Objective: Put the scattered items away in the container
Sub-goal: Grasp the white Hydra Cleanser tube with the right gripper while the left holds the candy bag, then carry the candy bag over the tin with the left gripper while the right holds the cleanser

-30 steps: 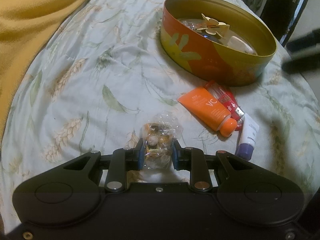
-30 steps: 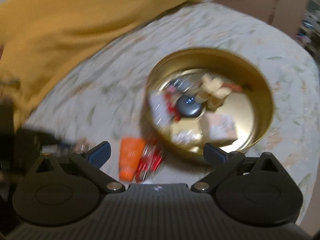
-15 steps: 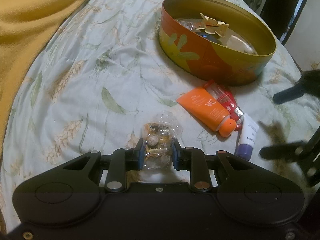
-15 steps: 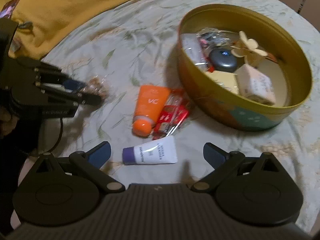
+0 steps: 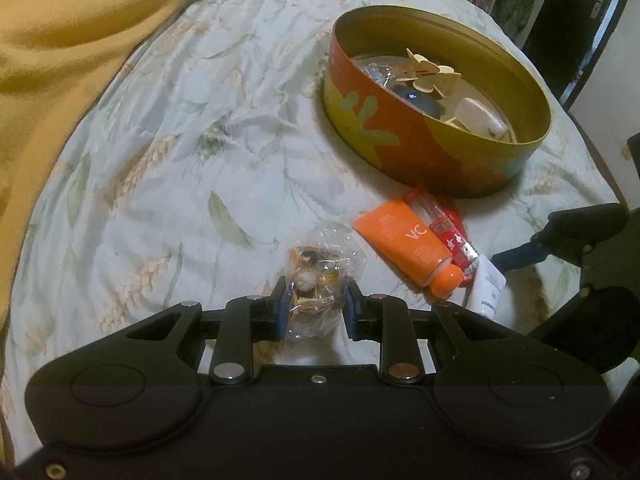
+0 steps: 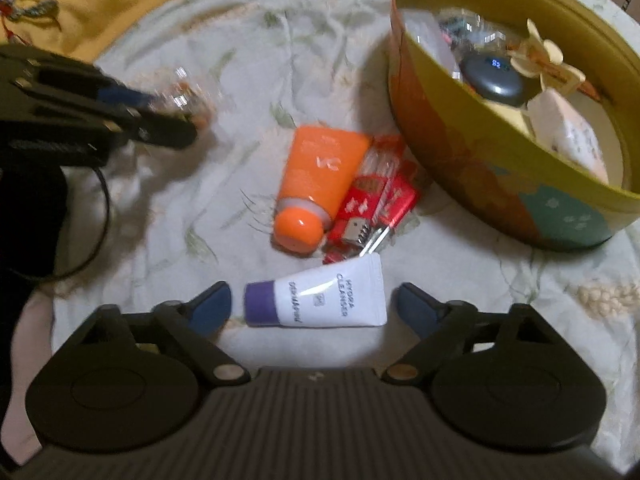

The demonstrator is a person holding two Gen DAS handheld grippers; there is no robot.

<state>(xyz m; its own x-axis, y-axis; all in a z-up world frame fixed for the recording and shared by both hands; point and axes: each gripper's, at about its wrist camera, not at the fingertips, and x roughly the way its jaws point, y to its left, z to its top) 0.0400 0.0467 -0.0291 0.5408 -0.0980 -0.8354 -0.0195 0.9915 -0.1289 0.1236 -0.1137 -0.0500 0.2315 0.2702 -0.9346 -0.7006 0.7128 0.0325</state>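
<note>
My left gripper (image 5: pixel 314 306) is shut on a clear plastic packet of small trinkets (image 5: pixel 320 276), low over the bedsheet. The round orange and gold tin (image 5: pixel 420 152) lies beyond it, holding several items. An orange tube (image 5: pixel 408 248), a red packet (image 5: pixel 452 232) and a white tube (image 5: pixel 490 292) lie between. My right gripper (image 6: pixel 314 306) is open, its fingers on either side of the white purple-capped tube (image 6: pixel 320 300). The orange tube (image 6: pixel 316 184), the red packet (image 6: pixel 372 204) and the tin (image 6: pixel 480 168) lie beyond it. My left gripper (image 6: pixel 132 116) shows there at the left.
A yellow blanket (image 5: pixel 60 48) covers the left side of the bed. The leaf-patterned sheet (image 5: pixel 180 160) is wrinkled. The bed's edge and a dark doorway (image 5: pixel 580 20) are at the far right.
My right gripper has swung down from above the tin to the white tube, which now lies between its open fingers. My left gripper has held still on the packet.
</note>
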